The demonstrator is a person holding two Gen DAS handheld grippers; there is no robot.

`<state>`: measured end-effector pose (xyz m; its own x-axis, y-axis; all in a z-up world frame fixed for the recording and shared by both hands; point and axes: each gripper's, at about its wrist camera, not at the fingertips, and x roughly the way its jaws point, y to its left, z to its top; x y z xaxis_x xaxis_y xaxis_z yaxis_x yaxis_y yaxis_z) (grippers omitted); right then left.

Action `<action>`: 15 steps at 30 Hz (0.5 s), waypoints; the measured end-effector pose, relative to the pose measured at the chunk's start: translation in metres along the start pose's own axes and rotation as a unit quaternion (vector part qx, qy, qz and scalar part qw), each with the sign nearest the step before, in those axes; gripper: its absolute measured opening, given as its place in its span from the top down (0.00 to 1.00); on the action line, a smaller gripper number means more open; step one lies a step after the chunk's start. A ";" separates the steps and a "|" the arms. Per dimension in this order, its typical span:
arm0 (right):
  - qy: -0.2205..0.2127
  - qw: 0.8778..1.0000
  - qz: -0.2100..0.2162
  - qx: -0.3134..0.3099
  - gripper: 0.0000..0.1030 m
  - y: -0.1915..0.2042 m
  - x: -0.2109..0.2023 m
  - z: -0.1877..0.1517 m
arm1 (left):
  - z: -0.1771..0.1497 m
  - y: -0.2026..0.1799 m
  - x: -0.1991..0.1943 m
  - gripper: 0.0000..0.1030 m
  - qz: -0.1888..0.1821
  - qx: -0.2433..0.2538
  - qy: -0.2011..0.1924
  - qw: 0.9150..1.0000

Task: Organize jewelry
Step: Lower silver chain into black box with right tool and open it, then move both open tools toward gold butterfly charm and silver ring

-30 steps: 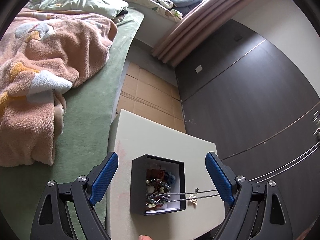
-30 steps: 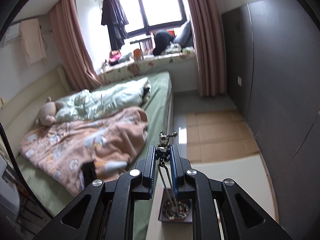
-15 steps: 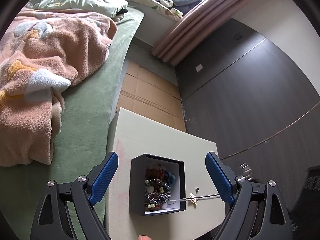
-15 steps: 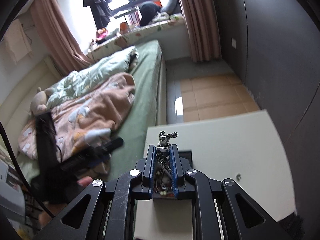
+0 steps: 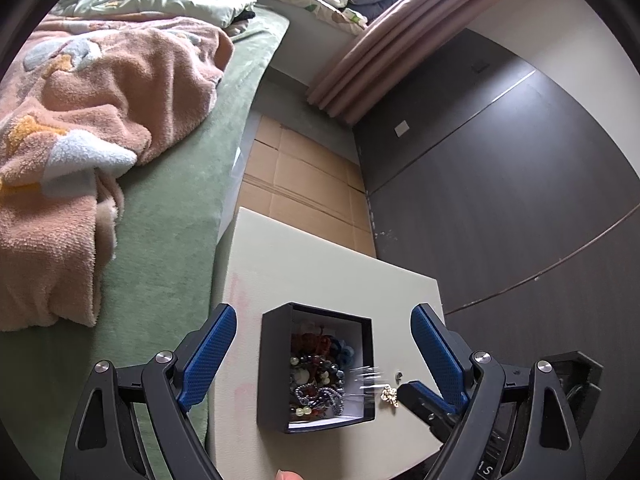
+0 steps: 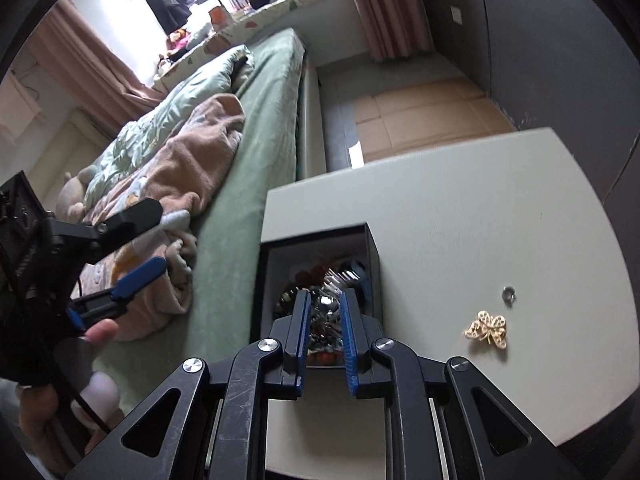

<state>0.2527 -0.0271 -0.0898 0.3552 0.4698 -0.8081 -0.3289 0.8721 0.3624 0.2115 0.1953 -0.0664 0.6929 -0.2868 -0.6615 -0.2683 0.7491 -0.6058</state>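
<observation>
A black square box (image 5: 276,364) full of beads and chains stands on a pale table (image 5: 304,272). It also shows in the right wrist view (image 6: 372,248). My right gripper (image 6: 325,304) is over the box with its jaws a little apart, and a blurred silver chain (image 6: 334,280) drops from them into the box. My left gripper (image 5: 323,340) is wide open and empty above the box. A gold butterfly brooch (image 6: 487,329) and a small silver ring (image 6: 509,293) lie on the table right of the box.
A bed with a green sheet (image 5: 168,248) and a peach blanket (image 5: 72,128) runs along the table's left side. A dark wardrobe wall (image 5: 520,184) stands on the right. Cardboard sheets (image 5: 304,184) cover the floor beyond the table.
My right gripper came down over the box and opened, letting go of the silver chain, which now falls into the box. My left gripper has stayed open in place.
</observation>
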 end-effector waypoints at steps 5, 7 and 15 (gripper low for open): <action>-0.030 0.999 0.021 0.024 0.50 -0.022 -0.015 -0.004 | -0.006 -0.015 0.008 0.13 -0.001 0.018 0.007 1.000; -0.043 0.998 0.020 0.042 0.50 -0.038 -0.025 -0.004 | -0.010 -0.025 0.013 0.13 -0.001 0.033 0.014 0.999; -0.061 0.993 -0.003 0.101 0.50 -0.107 -0.049 -0.012 | -0.032 -0.071 0.037 0.13 -0.002 0.103 0.050 0.993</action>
<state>0.2600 -0.1454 -0.0948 0.4639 0.4675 -0.7524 -0.1491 0.8785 0.4539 0.2355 0.1123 -0.0618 0.6212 -0.3399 -0.7061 -0.1162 0.8511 -0.5119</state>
